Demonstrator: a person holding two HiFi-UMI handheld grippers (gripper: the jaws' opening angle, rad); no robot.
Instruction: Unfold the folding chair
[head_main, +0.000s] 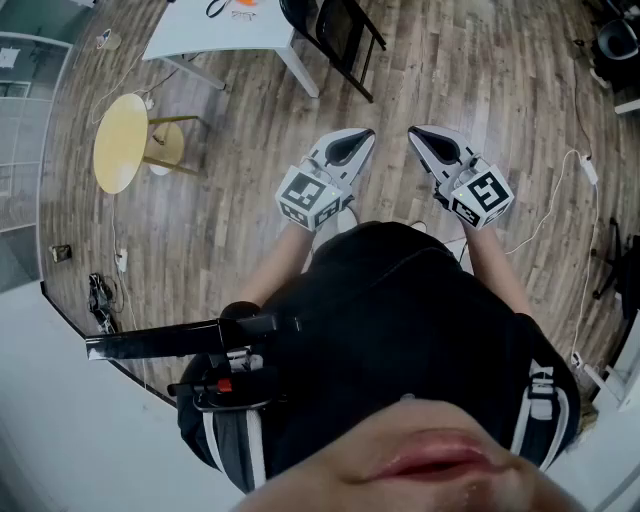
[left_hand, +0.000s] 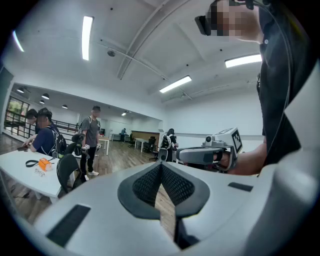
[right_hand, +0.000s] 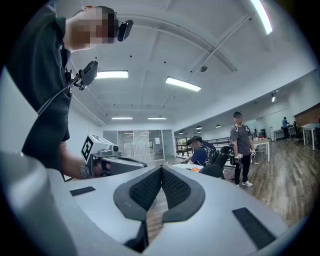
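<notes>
The black folding chair (head_main: 338, 38) stands on the wood floor beside a white table (head_main: 215, 35), well ahead of both grippers; its dark back also shows in the left gripper view (left_hand: 66, 172) and the right gripper view (right_hand: 214, 170). My left gripper (head_main: 364, 134) and right gripper (head_main: 414, 132) are held level side by side in front of the body, tips a little apart. Both are shut with nothing between the jaws, as seen close up for the left gripper (left_hand: 161, 168) and the right gripper (right_hand: 161, 173). Each one shows in the other's view: the right gripper (left_hand: 207, 154), the left gripper (right_hand: 116, 163).
A round yellow stool (head_main: 121, 142) stands at the left. Cables (head_main: 560, 200) trail over the floor at the right. One person stands (left_hand: 91, 141) and others sit (left_hand: 45, 137) at the white table (left_hand: 30, 175), which bears an orange item (left_hand: 45, 162).
</notes>
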